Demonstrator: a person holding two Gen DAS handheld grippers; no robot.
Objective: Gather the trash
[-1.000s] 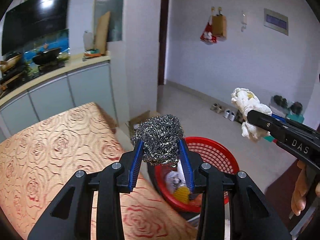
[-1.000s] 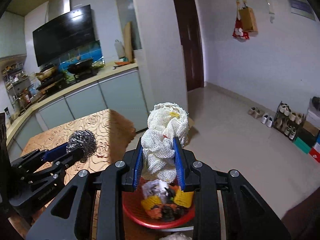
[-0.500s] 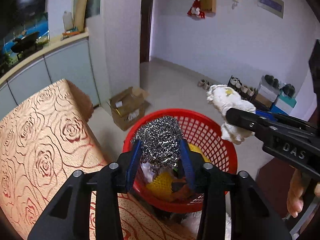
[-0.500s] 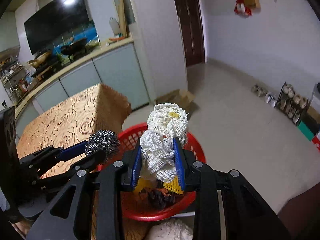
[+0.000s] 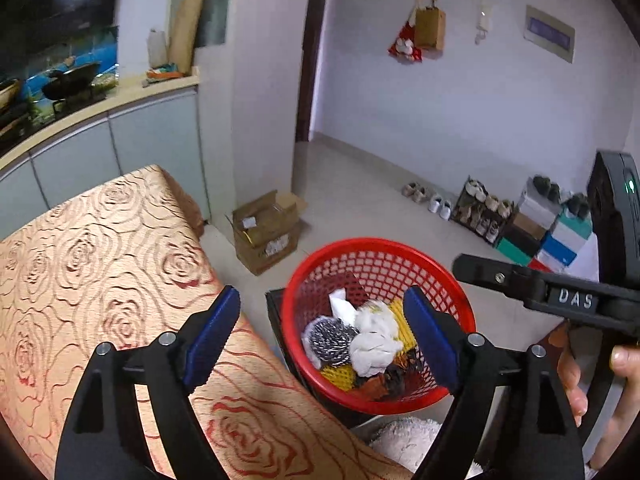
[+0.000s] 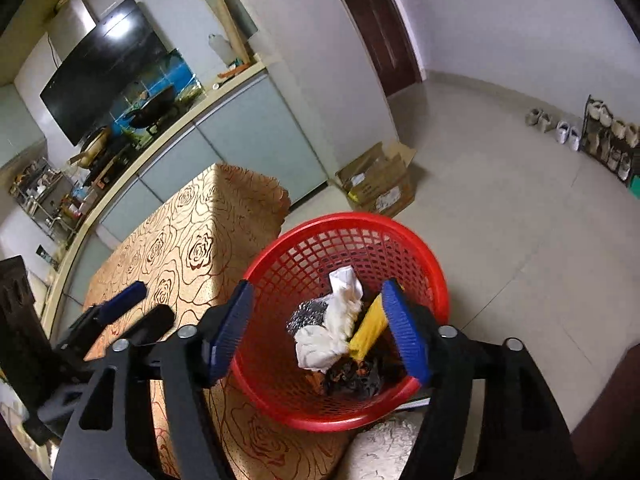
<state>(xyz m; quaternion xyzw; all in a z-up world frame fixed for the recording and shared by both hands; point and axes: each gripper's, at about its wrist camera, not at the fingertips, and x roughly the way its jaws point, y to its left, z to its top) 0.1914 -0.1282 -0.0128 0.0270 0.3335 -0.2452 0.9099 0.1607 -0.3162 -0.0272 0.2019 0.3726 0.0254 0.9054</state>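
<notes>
A red mesh basket (image 5: 380,246) (image 6: 400,228) stands beside the table's corner. Inside lie a steel wool ball (image 5: 332,342) (image 6: 306,314), a white cloth wad (image 5: 374,346) (image 6: 328,336), yellow pieces and dark scraps. My left gripper (image 5: 322,334) is open and empty above the basket's near-left side. My right gripper (image 6: 320,330) is open and empty directly over the basket. The right gripper also shows at the right of the left wrist view (image 5: 532,284). The left gripper shows at the left of the right wrist view (image 6: 132,308).
A table with a gold rose-pattern cloth (image 5: 100,260) (image 6: 192,240) lies to the left. An open cardboard box (image 5: 266,230) (image 6: 380,184) sits on the floor beyond the basket. Shoes and a shoe rack (image 5: 484,208) line the far wall. Kitchen cabinets (image 5: 120,140) stand behind the table.
Both grippers opened over the basket. The steel wool dropped from the left and the white cloth from the right; both now lie in the basket.
</notes>
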